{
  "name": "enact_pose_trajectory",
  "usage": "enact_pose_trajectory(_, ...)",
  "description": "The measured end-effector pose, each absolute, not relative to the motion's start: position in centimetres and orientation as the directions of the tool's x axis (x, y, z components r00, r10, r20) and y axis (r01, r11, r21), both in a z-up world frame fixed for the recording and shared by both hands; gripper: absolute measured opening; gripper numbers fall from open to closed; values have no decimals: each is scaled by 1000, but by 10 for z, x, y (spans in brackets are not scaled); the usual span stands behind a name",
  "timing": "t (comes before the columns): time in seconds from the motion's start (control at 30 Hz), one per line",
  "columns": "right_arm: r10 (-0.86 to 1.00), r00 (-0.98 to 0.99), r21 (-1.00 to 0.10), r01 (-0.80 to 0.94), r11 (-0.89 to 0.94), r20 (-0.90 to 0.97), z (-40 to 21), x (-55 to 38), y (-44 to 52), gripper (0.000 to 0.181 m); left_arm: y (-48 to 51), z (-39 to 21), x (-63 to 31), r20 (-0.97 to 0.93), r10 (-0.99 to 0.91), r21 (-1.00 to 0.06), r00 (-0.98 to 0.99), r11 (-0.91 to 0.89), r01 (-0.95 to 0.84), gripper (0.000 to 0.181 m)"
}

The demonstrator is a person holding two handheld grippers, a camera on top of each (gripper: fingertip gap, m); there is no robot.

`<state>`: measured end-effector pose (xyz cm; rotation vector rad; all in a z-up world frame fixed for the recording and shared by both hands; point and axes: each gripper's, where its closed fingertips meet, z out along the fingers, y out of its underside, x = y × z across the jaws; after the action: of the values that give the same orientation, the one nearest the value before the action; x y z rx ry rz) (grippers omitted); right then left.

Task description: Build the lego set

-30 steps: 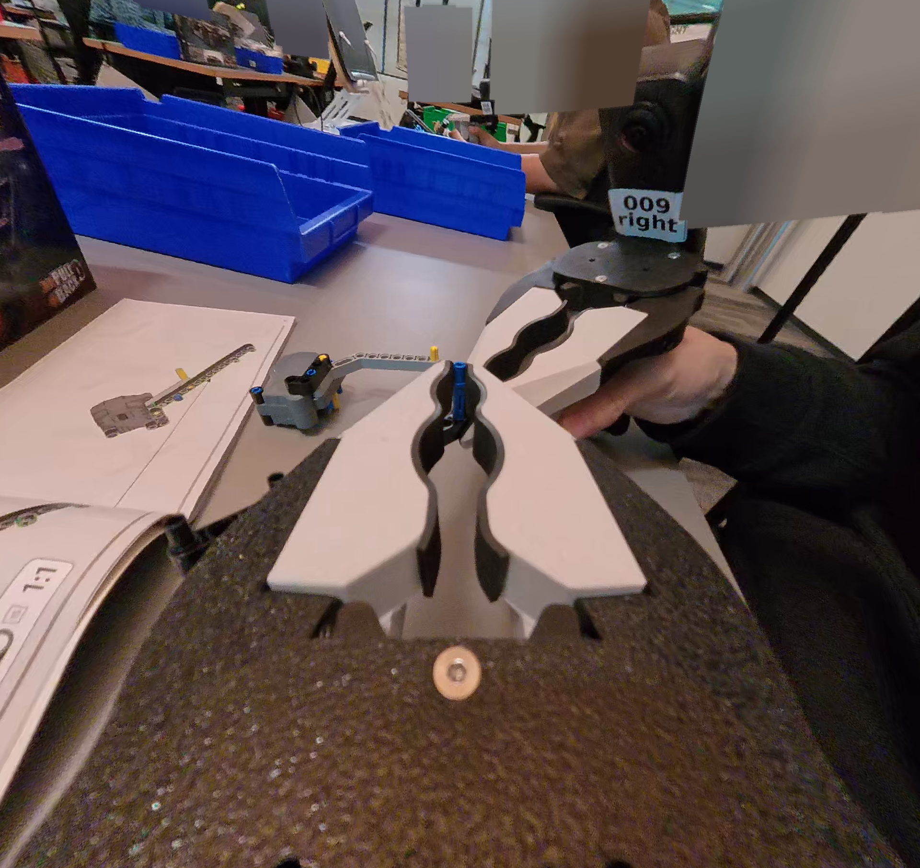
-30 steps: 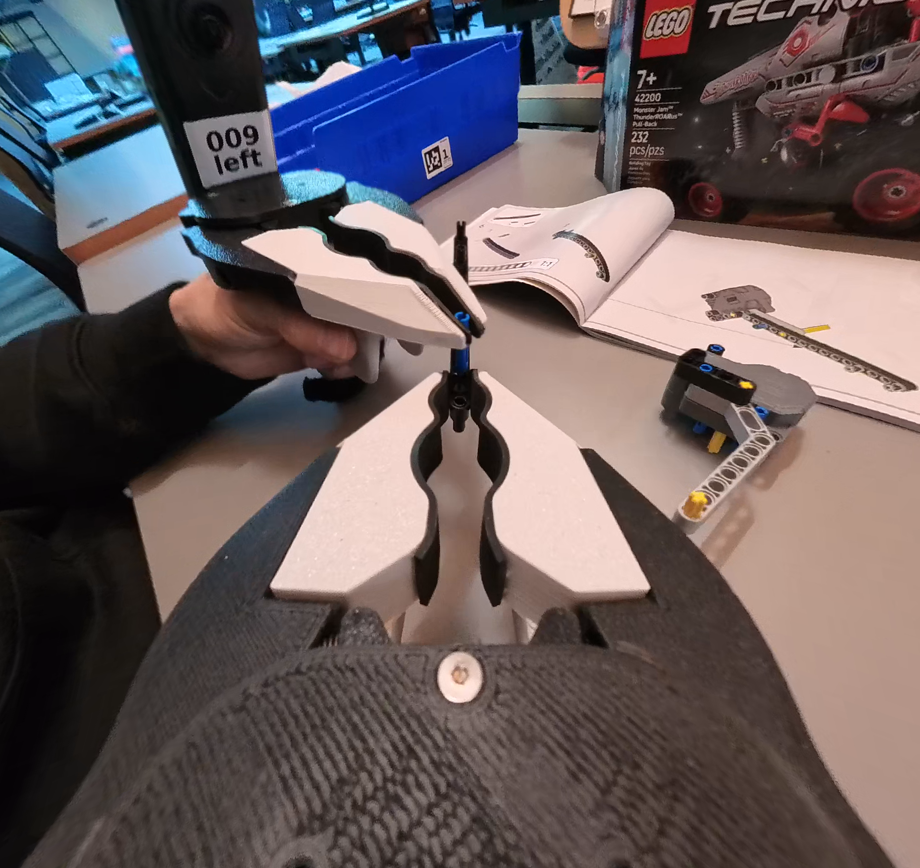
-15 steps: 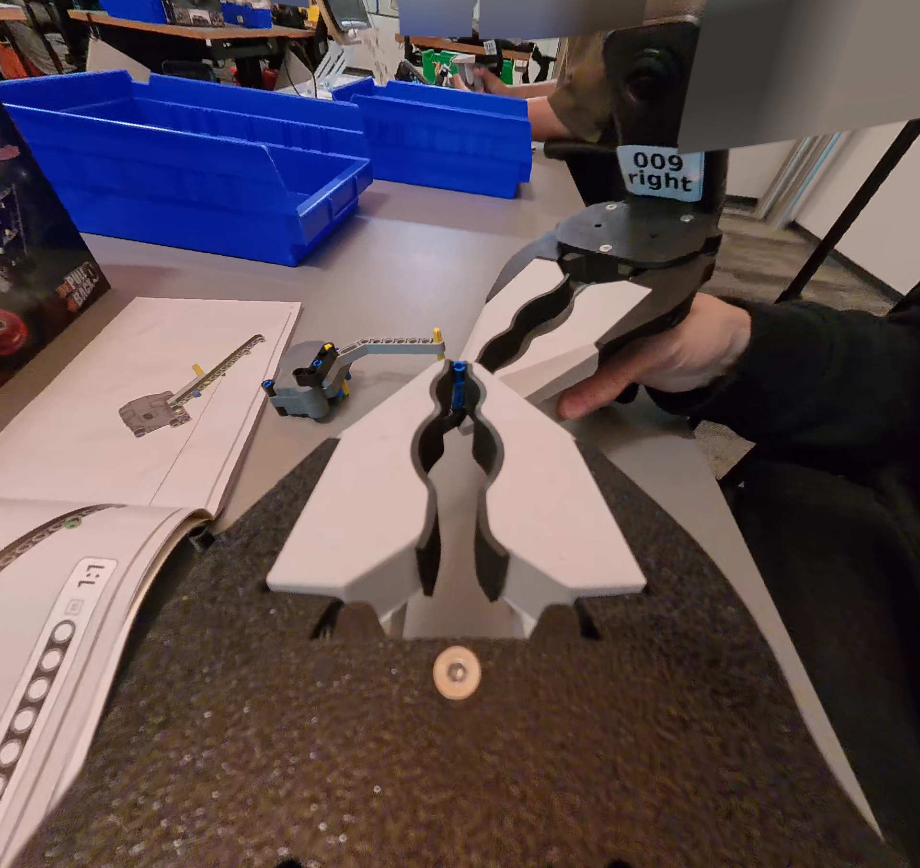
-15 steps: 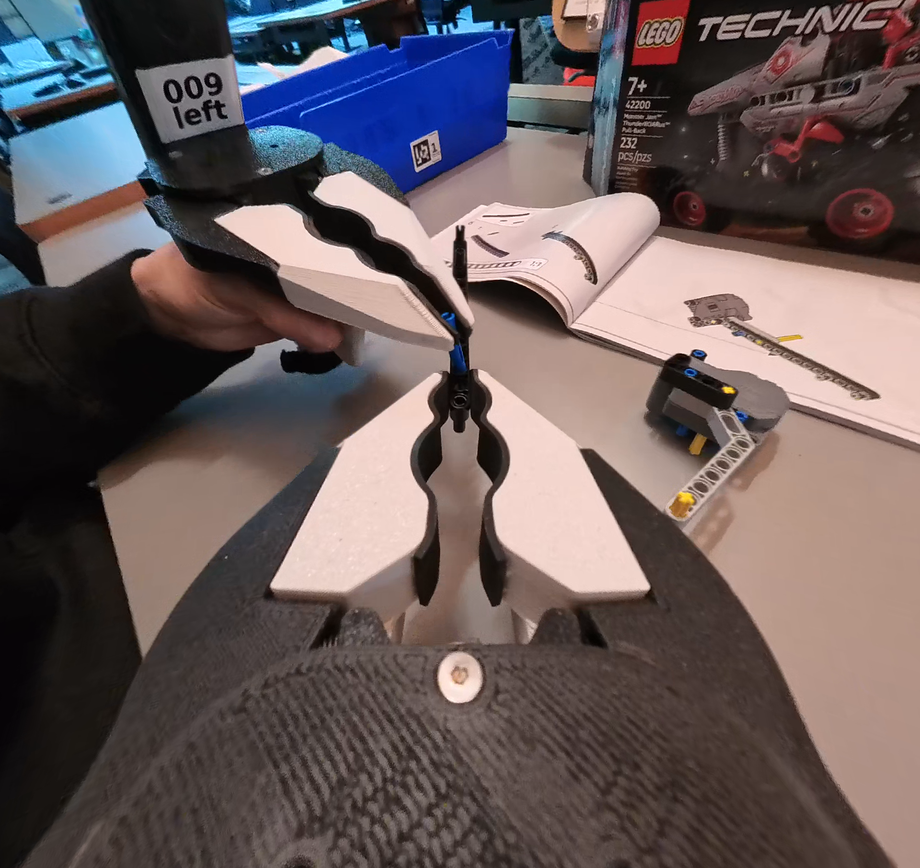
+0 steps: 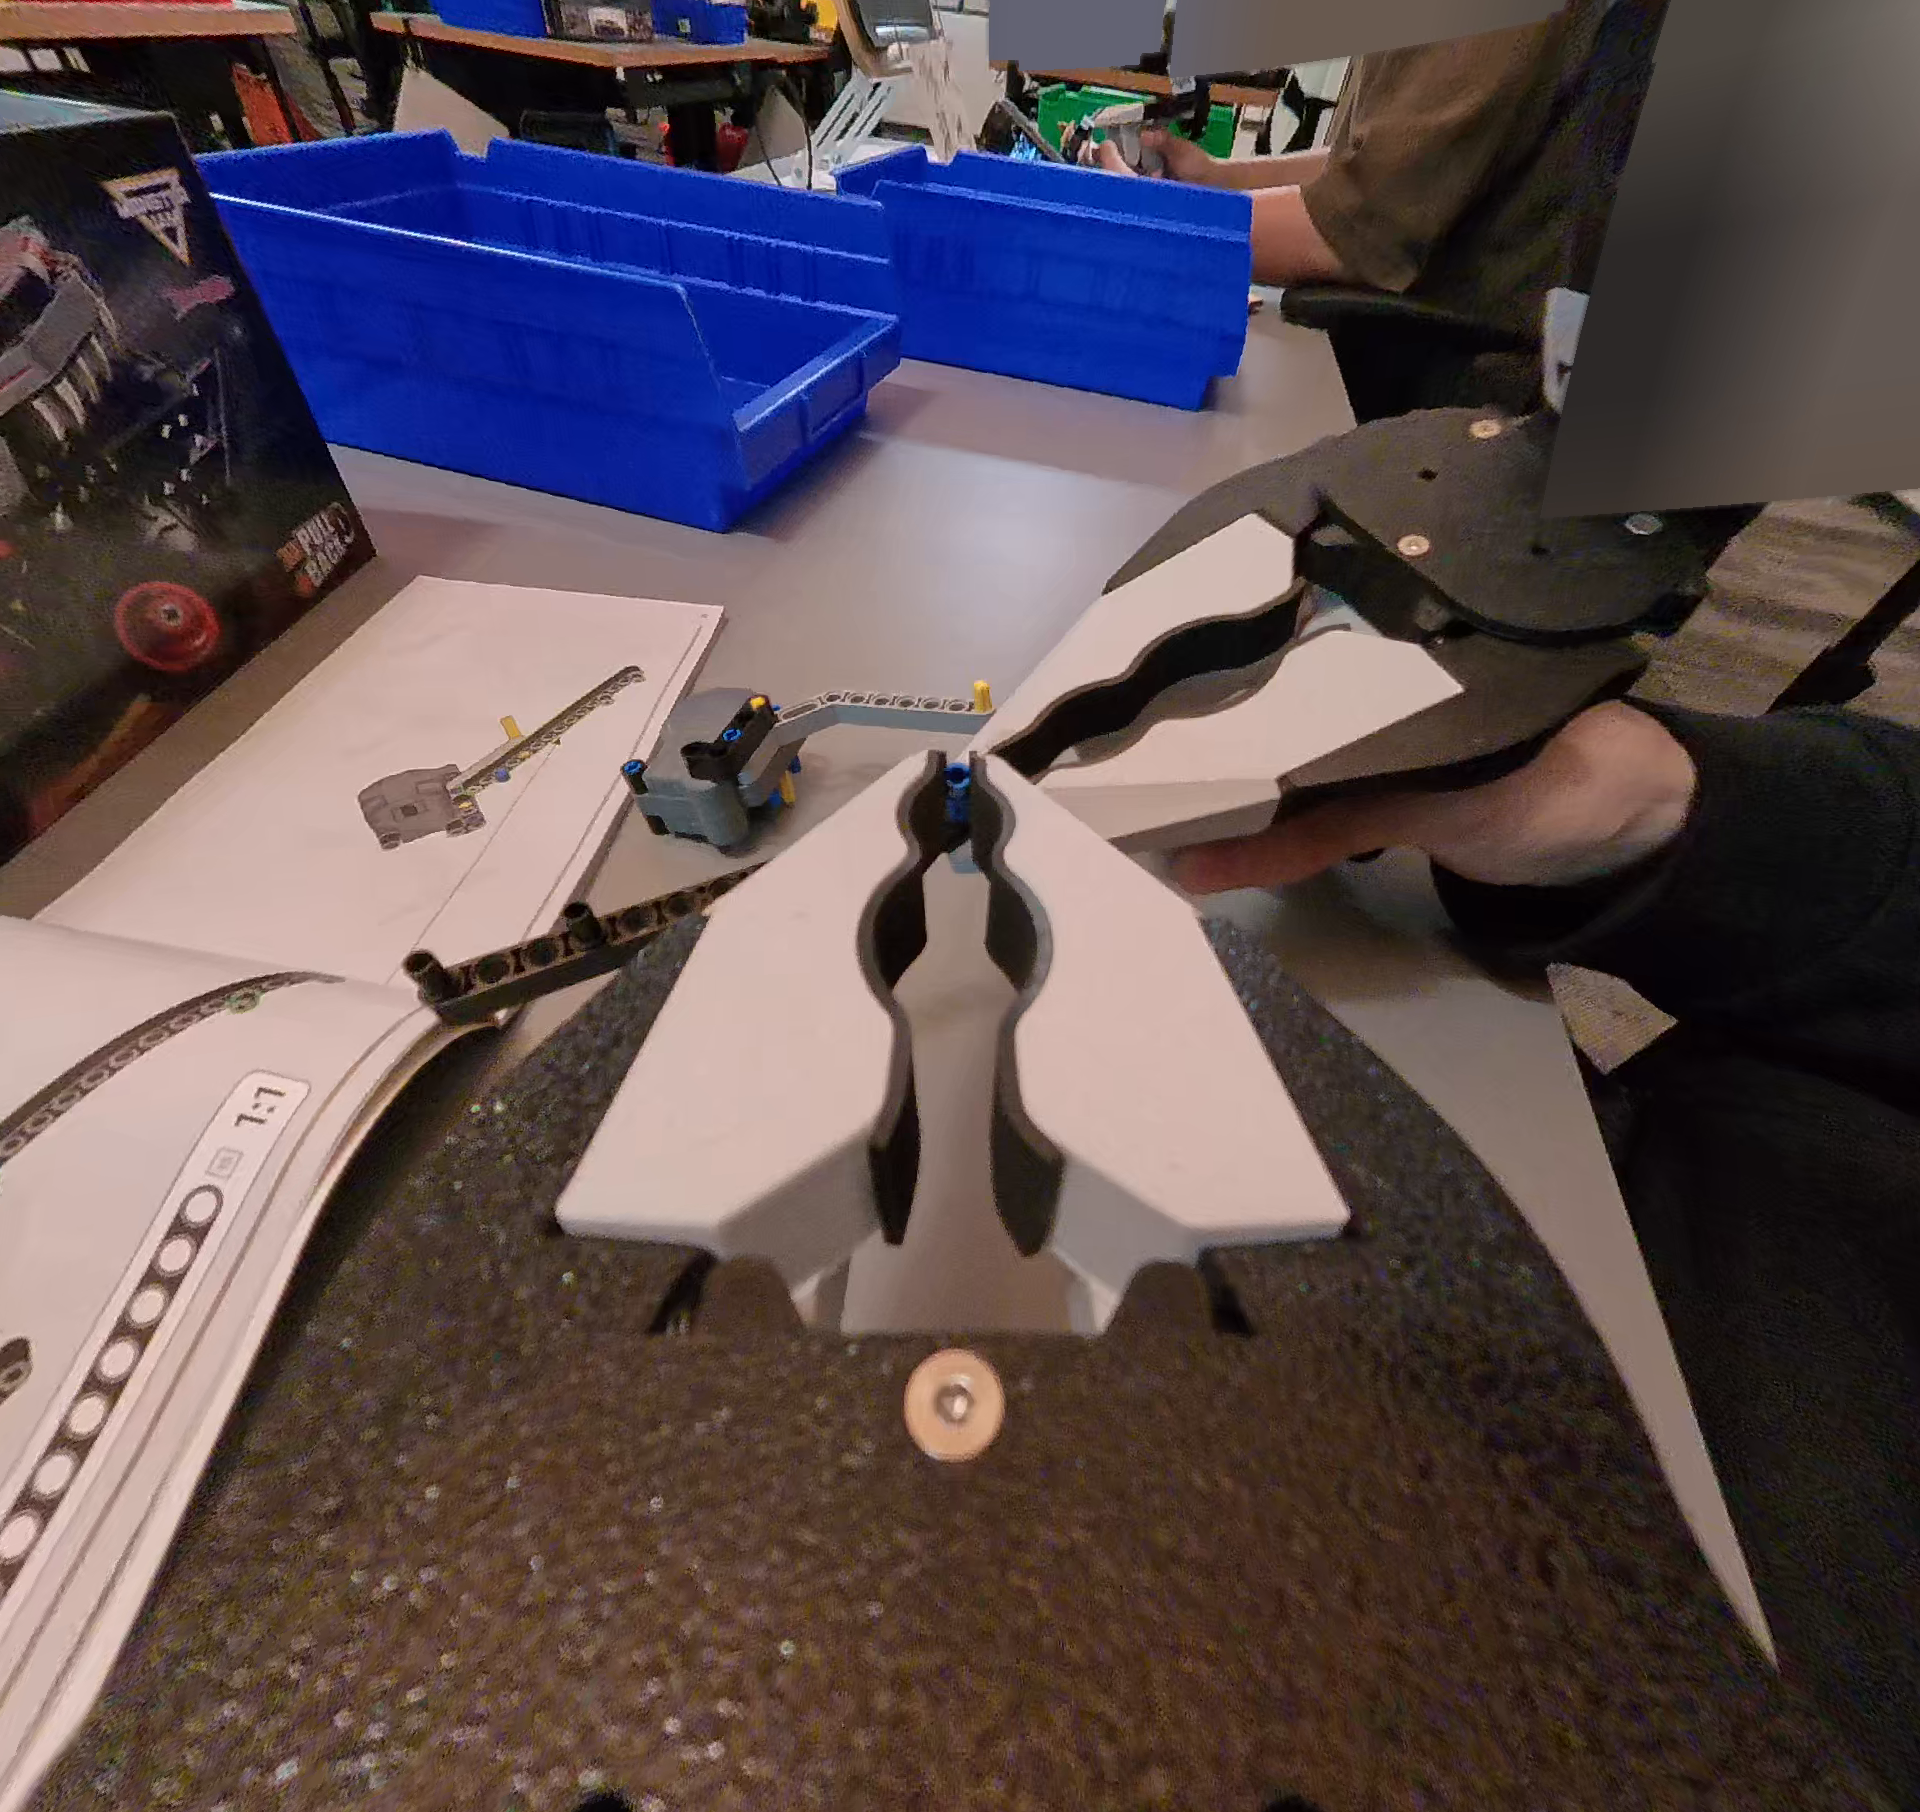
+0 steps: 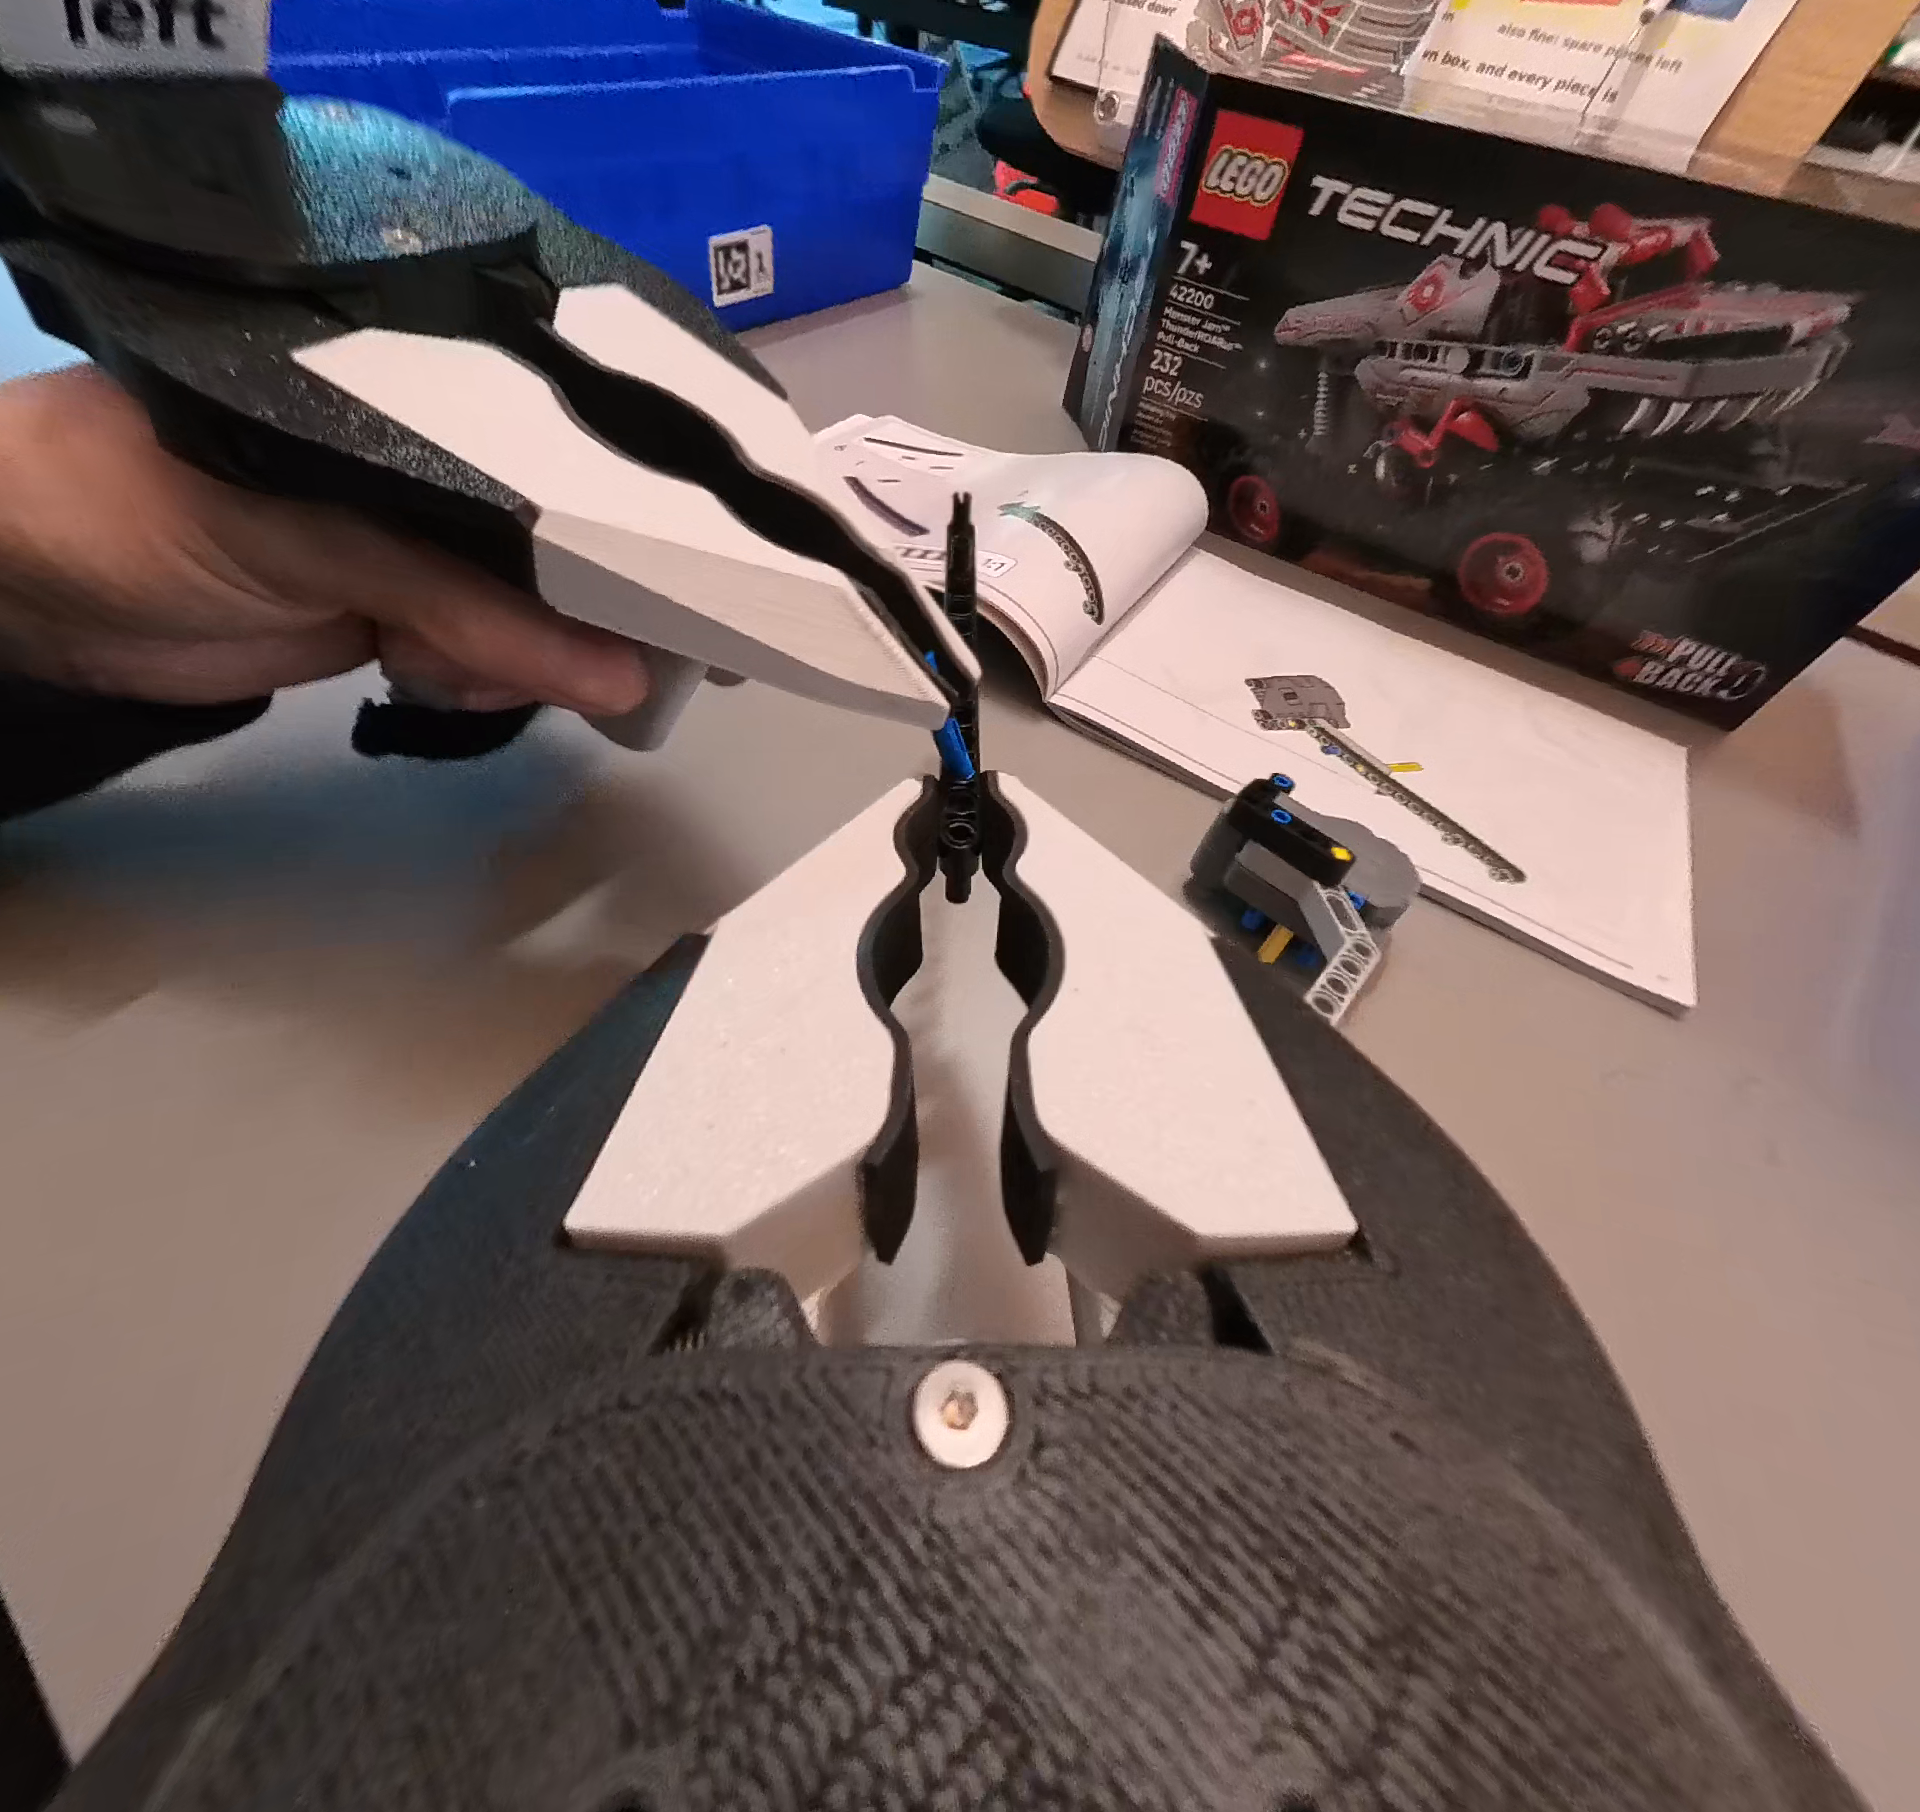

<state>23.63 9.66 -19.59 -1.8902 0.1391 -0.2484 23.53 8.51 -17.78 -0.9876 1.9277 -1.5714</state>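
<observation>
Left of frame in the right wrist view, the left claw (image 6: pixel 951 697) clamps a blue pin (image 6: pixel 949 742), partly hidden. At centre, the right claw (image 6: pixel 958 806) pinches a black beam (image 6: pixel 958 682), long axis upright. Right, a printed set box (image 6: pixel 1558 391) stands on the worktop (image 6: pixel 520 983).

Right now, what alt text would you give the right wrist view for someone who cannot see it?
Two handheld grippers meet tip to tip above a grey table: the right gripper is shut on a black beam, and the left gripper pinches a blue pin at it. A small grey lego assembly, an open instruction booklet and the set's box lie beyond.
</observation>
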Motion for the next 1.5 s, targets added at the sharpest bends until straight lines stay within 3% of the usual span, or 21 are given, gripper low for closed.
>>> enact_pose_trajectory(0.03,-220,967,-940,45,-340,126,-196,236,97,5,85,-178,235,71,-767,-964,-637,110,-241,2)
enact_pose_trajectory(0.4,-271,811,-817,376,-436,518,-183,239,96,5,83,-165,234,10,-784,-967,-620,149,-205,2)
enact_pose_trajectory(0.67,-323,830,-856,307,-415,454,-184,241,96,5,85,-165,236,6,-817,-977,-577,118,-177,2)
enact_pose_trajectory(0.93,-368,699,-776,446,-446,613,-170,242,93,5,84,-154,232,-60,-823,-993,-565,107,-51,2)
enact_pose_trajectory(1.27,-363,695,-773,465,-432,621,-167,240,93,5,87,-159,230,-118,-814,-978,-569,194,-74,2)
enact_pose_trajectory(1.5,-339,664,-733,497,-465,666,-174,242,93,5,88,-170,230,-144,-831,-921,-537,311,-234,2)
